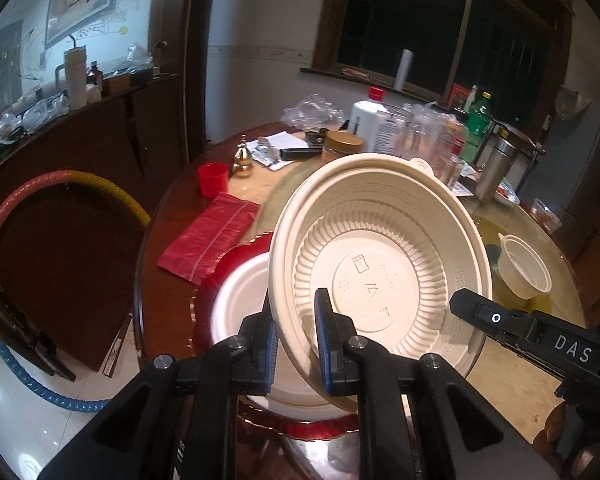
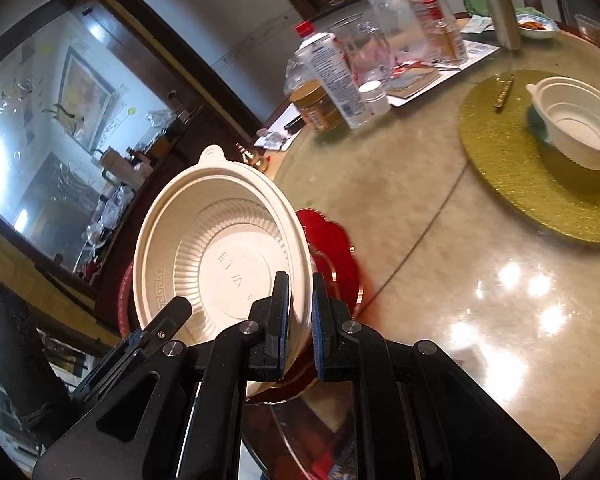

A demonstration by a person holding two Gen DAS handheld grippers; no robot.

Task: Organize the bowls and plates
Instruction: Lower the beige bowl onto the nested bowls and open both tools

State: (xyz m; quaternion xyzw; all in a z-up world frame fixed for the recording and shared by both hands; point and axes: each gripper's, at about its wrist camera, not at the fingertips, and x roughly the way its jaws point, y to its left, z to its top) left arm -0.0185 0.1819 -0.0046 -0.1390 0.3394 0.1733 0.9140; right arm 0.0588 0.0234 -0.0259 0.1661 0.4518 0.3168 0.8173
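A large cream plastic bowl (image 1: 380,264) is held tilted above a white plate (image 1: 240,300) that lies on a red scalloped plate (image 1: 228,264). My left gripper (image 1: 296,344) is shut on the bowl's near-left rim. My right gripper (image 2: 300,320) is shut on the opposite rim of the same bowl (image 2: 220,256); it also shows in the left wrist view (image 1: 500,320). A small white bowl (image 2: 572,120) stands on a green-gold round mat (image 2: 540,200); it also shows in the left wrist view (image 1: 524,268).
The round glass-topped table (image 2: 440,280) carries bottles (image 2: 332,76), jars, clear cups, papers, a red cup (image 1: 213,178) and a red cloth (image 1: 208,236) at its far side. A hoop (image 1: 4,240) leans by a dark cabinet at left.
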